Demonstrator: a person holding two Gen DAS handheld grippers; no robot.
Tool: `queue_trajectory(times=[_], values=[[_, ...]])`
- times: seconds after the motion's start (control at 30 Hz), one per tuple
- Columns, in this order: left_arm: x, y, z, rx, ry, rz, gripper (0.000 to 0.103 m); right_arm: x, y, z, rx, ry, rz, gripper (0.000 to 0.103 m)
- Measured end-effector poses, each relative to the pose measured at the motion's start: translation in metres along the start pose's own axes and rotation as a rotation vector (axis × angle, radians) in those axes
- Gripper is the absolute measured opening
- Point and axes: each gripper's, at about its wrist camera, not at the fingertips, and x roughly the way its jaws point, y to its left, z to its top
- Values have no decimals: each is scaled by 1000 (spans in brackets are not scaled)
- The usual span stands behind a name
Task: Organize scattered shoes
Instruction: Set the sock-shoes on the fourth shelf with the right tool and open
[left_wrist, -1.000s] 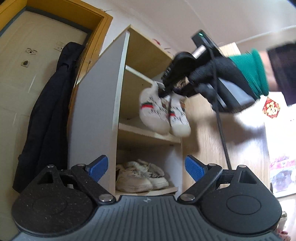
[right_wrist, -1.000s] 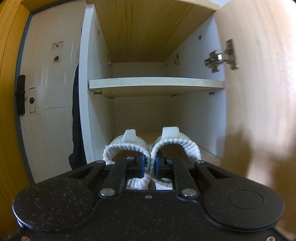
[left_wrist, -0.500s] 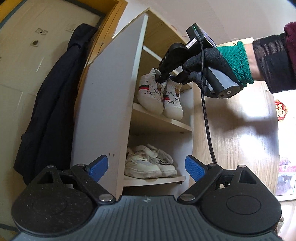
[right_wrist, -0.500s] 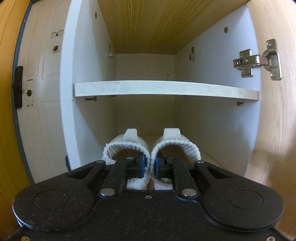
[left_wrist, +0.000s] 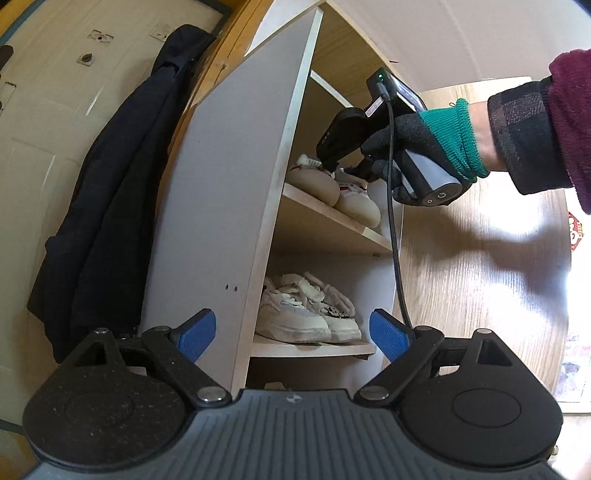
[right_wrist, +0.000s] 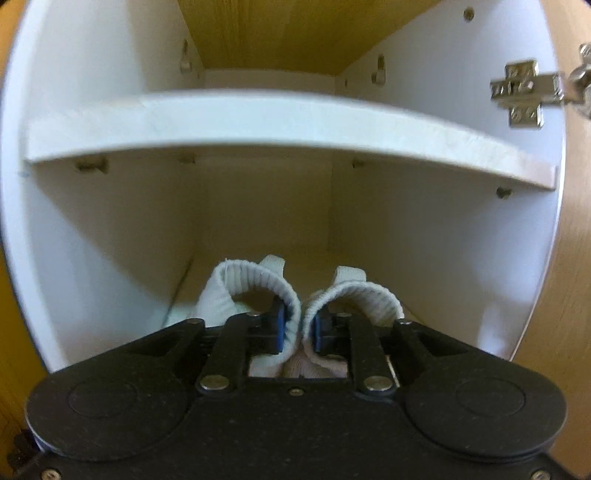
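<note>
A pair of white knit shoes (left_wrist: 332, 188) with red and green stripes rests on the cabinet's middle shelf (left_wrist: 332, 229), heels outward. My right gripper (left_wrist: 345, 168), held by a gloved hand, reaches into that shelf over the shoes. In the right wrist view its jaws (right_wrist: 298, 328) are opening. The two knit collars (right_wrist: 255, 288) stand between the blue pads, spread slightly apart and no longer pinched. My left gripper (left_wrist: 291, 332) hangs wide open and empty in front of the cabinet, low down.
A pair of white sneakers (left_wrist: 306, 314) occupies the shelf below. The cabinet's white side panel (left_wrist: 229, 206) stands left, its wooden door (left_wrist: 480, 277) swung open right. A dark coat (left_wrist: 103, 206) hangs by the entrance door. An upper shelf (right_wrist: 258, 125) and hinge (right_wrist: 521, 92) sit close above.
The right gripper has gone deeper into the cabinet with the white knit shoes and set them on the middle shelf. Its pads have parted and the collars have sprung apart.
</note>
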Motion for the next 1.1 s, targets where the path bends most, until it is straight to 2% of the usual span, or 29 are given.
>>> queue_trajectory(times=[0.27,0.43,0.5,0.67,0.83,0.97,1.1], values=[[-1,-2,-3,8,6,-1,91,4,5,-2,-18,14,-37,59],[-2,0,-2,9,3,7,91,-5,4,2,8,4,-22,70],[-2,0,-2,12,4,7,91,-11,4,3,5,-2,-20,78],[-2,-2,-2,17,4,6,91,-10,1,7,4,-2,-8,86],[-1,-2,-3,21,4,9,91,-18,-10,4,62,-18,-25,86],[-1,-1,-3,16,13,6,91,-38,-8,-18,60,-23,19,86],[-4,3,-1,11,-3,40,91,-51,-1,-34,49,-22,58,86]])
